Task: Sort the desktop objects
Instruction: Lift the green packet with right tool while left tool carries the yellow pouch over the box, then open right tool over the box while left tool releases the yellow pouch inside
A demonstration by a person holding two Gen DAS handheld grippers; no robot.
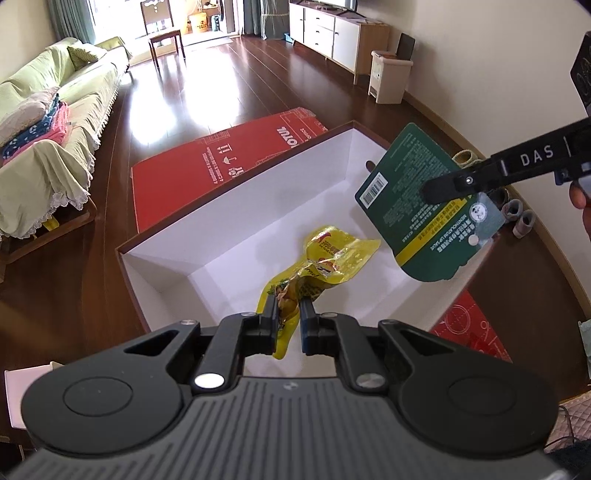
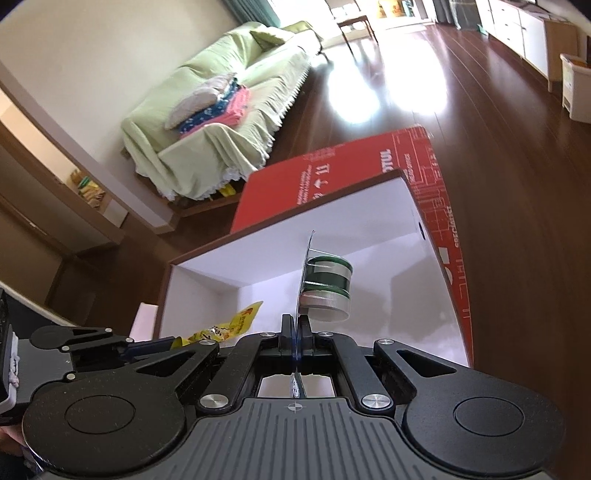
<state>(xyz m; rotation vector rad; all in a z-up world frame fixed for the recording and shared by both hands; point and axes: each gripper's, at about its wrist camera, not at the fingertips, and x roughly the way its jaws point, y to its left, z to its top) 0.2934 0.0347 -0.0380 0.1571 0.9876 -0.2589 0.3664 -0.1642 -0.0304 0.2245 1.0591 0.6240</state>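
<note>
1. Pinching a crumpled yellow snack packet [image 1: 295,291], the left claw [image 1: 288,317] has its fingers pressed against the packet's lower end, and the rest of the packet juts forward over the open white box [image 1: 229,236].
2. From the right wrist camera, the same yellow packet [image 2: 229,328] pokes out beside the left claw's body at the lower left, just at the box's near rim.
3. The right claw [image 2: 295,332] is clamped on the thin edge of a green blister card [image 2: 308,266], which stands edge-on and upright between the two fingers.
4. A small round green tin with a silver band [image 2: 328,284] sits in the clear bubble on the card's right face, hanging above the box interior.
5. Seen from the left wrist, the card's back [image 1: 421,206] shows a barcode, small print and a yellow stripe; one black finger [image 1: 443,188] of the right claw lies across it, held over the right-hand part of the box.
6. The white box [image 2: 369,221] rests on a flattened red carton [image 1: 207,166] laid on the dark wooden floor [image 1: 221,85].
7. A sofa under a pale green cover [image 1: 55,122] stands to the left, a white cabinet [image 1: 325,29] along the far wall.
</note>
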